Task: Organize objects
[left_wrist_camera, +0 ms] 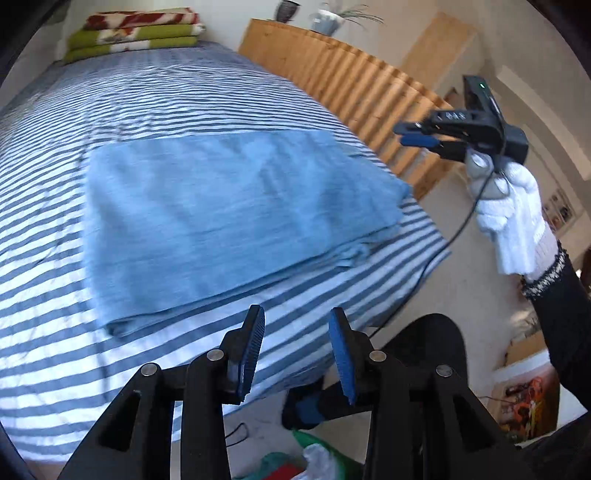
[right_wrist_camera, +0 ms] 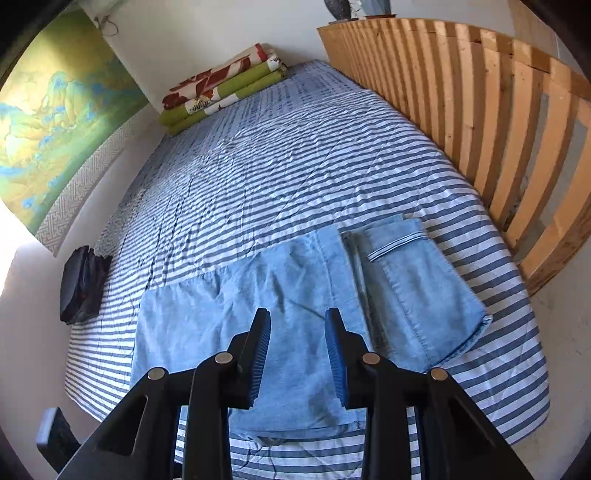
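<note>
Jaws of left gripper (left_wrist_camera: 297,354) & right gripper (right_wrist_camera: 297,356) apart, empty: next, pinch near edge of folded light-blue denim cloth (right_wrist_camera: 258,332) on striped blue-white bedsheet (right_wrist_camera: 295,166), fold evenly.

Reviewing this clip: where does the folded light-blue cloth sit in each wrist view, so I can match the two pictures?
Left wrist view: the folded light-blue cloth fills the centre, lying on the striped bedsheet, beyond the open left gripper.
Right wrist view: the cloth lies lower centre, just beyond the open right gripper.
Shared landmark: the green and red folded blankets at the bed's far end.
</note>
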Available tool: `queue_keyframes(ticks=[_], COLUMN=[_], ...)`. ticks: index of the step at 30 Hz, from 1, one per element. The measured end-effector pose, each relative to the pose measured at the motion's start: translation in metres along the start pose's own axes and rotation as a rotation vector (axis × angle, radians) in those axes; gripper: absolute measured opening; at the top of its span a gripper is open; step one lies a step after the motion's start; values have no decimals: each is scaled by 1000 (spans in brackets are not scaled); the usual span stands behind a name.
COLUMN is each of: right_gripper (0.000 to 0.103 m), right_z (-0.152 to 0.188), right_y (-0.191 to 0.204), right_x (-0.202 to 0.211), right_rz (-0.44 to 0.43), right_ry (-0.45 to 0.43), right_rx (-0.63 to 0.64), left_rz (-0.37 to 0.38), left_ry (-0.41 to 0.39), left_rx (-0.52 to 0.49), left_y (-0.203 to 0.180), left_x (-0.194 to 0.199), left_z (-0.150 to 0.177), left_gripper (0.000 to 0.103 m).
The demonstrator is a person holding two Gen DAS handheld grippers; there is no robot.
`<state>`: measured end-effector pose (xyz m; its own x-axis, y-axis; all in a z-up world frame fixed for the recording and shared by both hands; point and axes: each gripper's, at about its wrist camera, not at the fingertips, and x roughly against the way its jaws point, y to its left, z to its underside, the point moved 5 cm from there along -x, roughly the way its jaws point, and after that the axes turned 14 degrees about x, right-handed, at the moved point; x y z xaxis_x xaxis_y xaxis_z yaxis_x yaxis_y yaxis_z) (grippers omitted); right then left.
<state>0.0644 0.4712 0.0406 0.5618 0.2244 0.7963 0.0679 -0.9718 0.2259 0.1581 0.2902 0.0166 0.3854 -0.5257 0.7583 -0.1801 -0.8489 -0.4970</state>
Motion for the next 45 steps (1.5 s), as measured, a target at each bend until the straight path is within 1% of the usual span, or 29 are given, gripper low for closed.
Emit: queue_keyframes(ticks=[3,4,5,7,9,11,13,14,15,17,18,19,20,22,23,25,26,27,28,29,32,35,37,38,40,43,45], right_gripper=[28,28,28,28,28,28,28,28,28,28,28,28,27,14,4,1,0,0,0,0,0,0,0,0,0,0,0], right_z=[8,10,13,20,29,38,46,49,52,58,63,70,80,103,117,136,144,149,149,148,141,137,138,137,136,136,139], right_y=[37,50,63,86,101,108,106,101,96,100,111,127,146,190,216,259,278,293,301,306,311,310,310,308,307,312,320], right_x=[-32,-42,-52,-72,-91,-104,-114,-117,-118,-107,-98,-90,-82,-75,-76,-83,-90,-99,-109,-118,-140,-140,-135,-137,-145,-155,-157], right_rz=[-49,-48,-43,-32,-15,53,88,96,101,57,21,-22,-74,-174,-207,-235,-232,-233,-247,-265,-274,-192,-166,-158,-184,-194,-247], right_ry=[36,44,49,77,115,137,163,178,196,191,178,164,151,128,119,102,98,91,91,99,99,58,37,34,52,36,38], right_rx=[26,49,75,123,168,235,242,223,191,178,193,214,235,293,341,428,464,479,463,430,356,357,345,336,307,299,299], left_rz=[-106,-131,-140,-135,-141,-116,-75,-78,-78,-57,-55,-67,-85,-110,-118,-125,-123,-123,-133,-145,-169,-176,-167,-173,-171,-146,-146], left_ry=[-78,-97,-111,-140,-162,-161,-104,-82,-75,-66,-61,-61,-64,-72,-75,-78,-71,-66,-62,-53,-24,-17,2,7,12,16,18], left_rx=[68,88,104,109,72,22,6,17,24,51,60,68,70,94,111,131,129,119,109,99,72,26,1,-7,-14,0,-5], left_y=[59,74,86,97,100,96,97,101,105,119,126,135,143,157,164,175,177,178,180,181,180,171,165,162,160,159,159], left_x=[33,42,44,56,55,42,24,17,15,18,21,25,20,29,33,39,42,42,41,40,33,27,19,15,9,5,3], left_z=[-11,-16,-24,-34,-47,-59,-63,-63,-62,-58,-56,-54,-57,-58,-60,-64,-65,-67,-69,-71,-79,-89,-96,-99,-105,-110,-112], left_gripper=[39,39,39,38,38,37,35,34,34,34,34,34,34,34,34,34,34,34,34,34,34,34,34,34,34,34,34])
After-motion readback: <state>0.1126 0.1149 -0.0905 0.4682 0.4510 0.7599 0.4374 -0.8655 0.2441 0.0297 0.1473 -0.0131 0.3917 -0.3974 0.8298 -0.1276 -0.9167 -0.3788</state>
